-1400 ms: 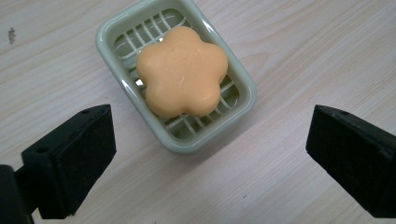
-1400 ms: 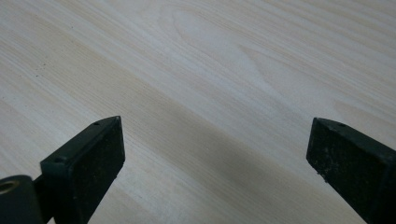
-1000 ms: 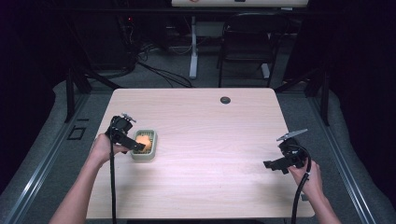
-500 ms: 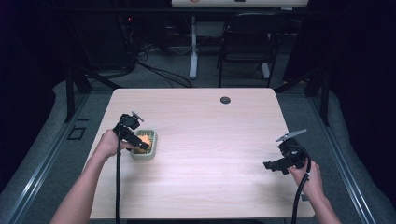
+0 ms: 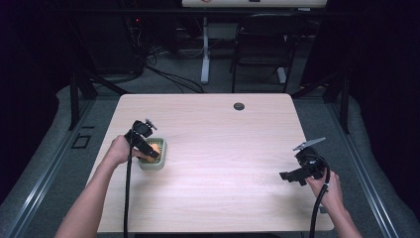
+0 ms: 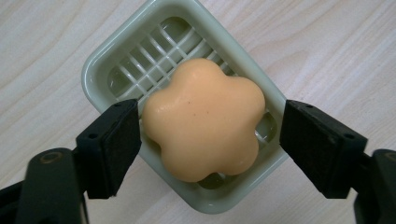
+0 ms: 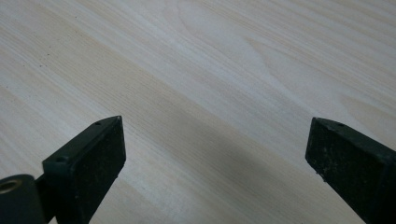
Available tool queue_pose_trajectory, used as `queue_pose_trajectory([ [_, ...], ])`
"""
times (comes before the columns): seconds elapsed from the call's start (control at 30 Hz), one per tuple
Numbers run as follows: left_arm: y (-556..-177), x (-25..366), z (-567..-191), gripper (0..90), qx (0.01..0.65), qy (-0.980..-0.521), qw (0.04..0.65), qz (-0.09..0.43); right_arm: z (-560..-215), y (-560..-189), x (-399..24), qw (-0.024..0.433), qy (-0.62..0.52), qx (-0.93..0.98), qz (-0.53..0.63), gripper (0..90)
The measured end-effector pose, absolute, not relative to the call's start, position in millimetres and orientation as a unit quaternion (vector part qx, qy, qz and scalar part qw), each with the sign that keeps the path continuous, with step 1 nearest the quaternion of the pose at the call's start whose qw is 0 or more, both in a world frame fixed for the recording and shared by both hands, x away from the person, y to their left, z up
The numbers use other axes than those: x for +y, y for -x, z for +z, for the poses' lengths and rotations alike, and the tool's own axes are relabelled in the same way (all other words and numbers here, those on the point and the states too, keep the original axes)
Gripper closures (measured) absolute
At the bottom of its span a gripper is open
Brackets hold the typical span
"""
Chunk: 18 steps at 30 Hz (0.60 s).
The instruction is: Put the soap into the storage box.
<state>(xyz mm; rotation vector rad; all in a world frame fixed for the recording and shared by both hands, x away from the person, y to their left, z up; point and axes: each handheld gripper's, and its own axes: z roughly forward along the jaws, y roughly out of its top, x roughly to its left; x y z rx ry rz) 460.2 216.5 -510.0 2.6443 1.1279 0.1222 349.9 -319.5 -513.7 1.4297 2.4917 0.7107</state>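
Pale wood grain runs across the table (image 5: 218, 163), and we see little on it: a green soap dish (image 6: 121, 51) near the left edge, with a peach flower-shaped soap (image 6: 203, 119) lying on its slotted floor, and a small dark round cap (image 5: 239, 106) at the far side. Our left hand-held gripper (image 6: 210, 140) reaches over the dish with the soap between its jaws; they have just been closing. One pad sits at the soap's edge, the other still apart, so nothing is clamped yet. The dish walls crowd both pads. Our right hand-held gripper (image 7: 215, 154) hovers released over bare wood near the right edge, well apart from the dish. Between the two the tabletop lies open for moving.
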Motion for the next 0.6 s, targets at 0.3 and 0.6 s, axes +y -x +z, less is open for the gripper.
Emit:
queue_pose_trajectory([
  [0.3,-463.9,215.3,-513.9,26.8,0.387,-0.913,0.120,0.044,-513.5,-350.1,-320.2,0.089,-0.481,0.839,0.237,4.8],
  [0.6,-467.7,214.9,-520.6,25.1,0.389,-0.914,0.110,0.030,-514.4,-350.3,-320.2,0.087,-0.483,0.839,0.234,5.0],
])
